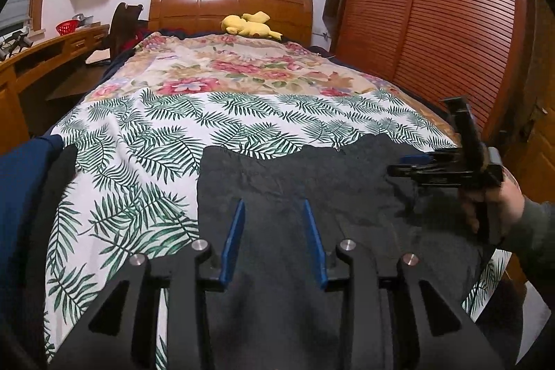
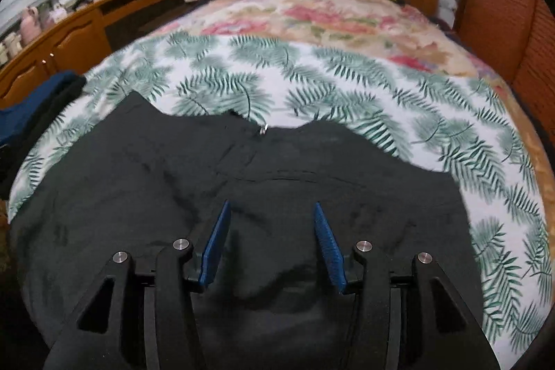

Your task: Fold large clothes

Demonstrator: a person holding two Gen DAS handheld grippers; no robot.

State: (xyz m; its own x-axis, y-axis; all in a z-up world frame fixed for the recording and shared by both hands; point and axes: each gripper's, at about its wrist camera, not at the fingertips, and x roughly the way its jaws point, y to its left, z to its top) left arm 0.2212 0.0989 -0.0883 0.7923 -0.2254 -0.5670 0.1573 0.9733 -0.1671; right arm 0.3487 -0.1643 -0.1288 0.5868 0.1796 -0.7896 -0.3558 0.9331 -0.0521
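The dark garment is laid on the bed; the left tool and right tool are spread, pinching nothing.

Bed under palm-leaf sheet, dark garment spread flat, yellow plush by headboard

Dim indoor light — fisheye-bent edges, right wrist view blurred.

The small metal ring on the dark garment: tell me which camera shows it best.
The right wrist view. There the metal ring glints clearly at the far edge of the dark garment, against the leaf-print sheet. The left wrist view shows only a faint speck at that edge.
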